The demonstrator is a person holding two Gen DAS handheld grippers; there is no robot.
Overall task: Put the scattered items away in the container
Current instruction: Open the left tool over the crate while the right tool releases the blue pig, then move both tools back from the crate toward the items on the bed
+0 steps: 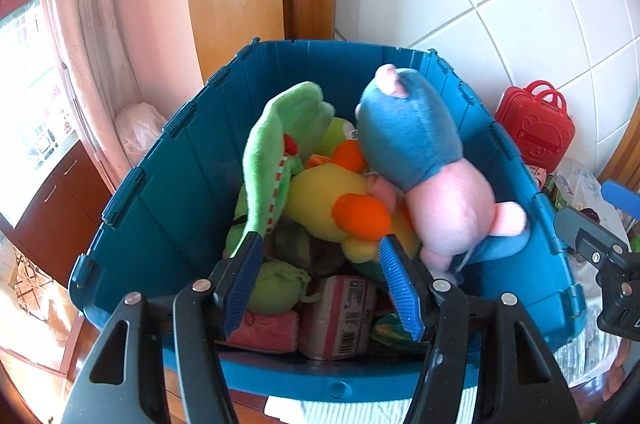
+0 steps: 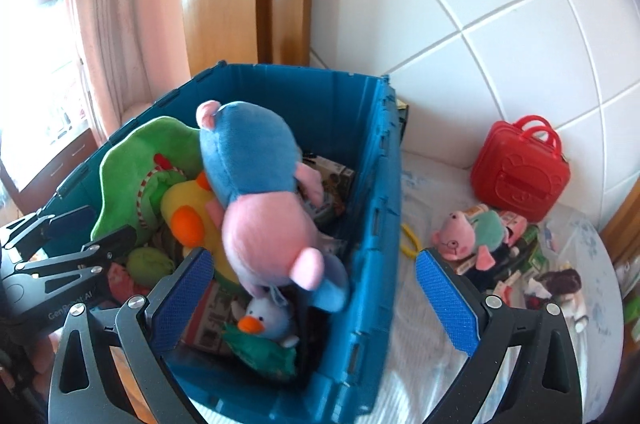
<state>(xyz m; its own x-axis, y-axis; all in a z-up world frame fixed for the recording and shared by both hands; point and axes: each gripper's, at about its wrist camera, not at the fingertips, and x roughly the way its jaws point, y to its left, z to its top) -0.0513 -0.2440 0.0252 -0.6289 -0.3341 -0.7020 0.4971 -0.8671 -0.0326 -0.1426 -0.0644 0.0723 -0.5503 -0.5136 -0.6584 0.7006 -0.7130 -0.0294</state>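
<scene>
Step in hand: the blue-and-pink pig plush [image 2: 260, 199] looks just dropped; it lies head down on top of the pile, in the middle of the frame, inside the blue crate [image 2: 372, 224], free of both tools.
Left gripper [image 1: 320, 284]: jaws parted with nothing between the pads; it hangs over the crate's near rim, low in the frame.
Right gripper [image 2: 316, 300]: jaws spread wide and bare, straddling the crate's right wall.
Already in the crate: green plush [image 1: 276, 143], yellow duck plush [image 1: 332, 199], small white duck [image 2: 268, 316], paper packets.
Left to tidy: a pig plush in a green top [image 2: 476, 236], a dark-haired doll [image 2: 560, 284] and small boxes, lower right of the frame beside the crate; a red toy case [image 2: 520, 175] stands behind them.
Next move, as I judge it: swing the right gripper toward that cluster and close on one soft toy, probably the pig.
Surface: a white quilted cloth [image 2: 420, 356], which may snag or bunch.
Room: white tiled wall [image 2: 480, 3] upper right, wooden frame and pink curtain [image 2: 132, 23] upper left.
</scene>
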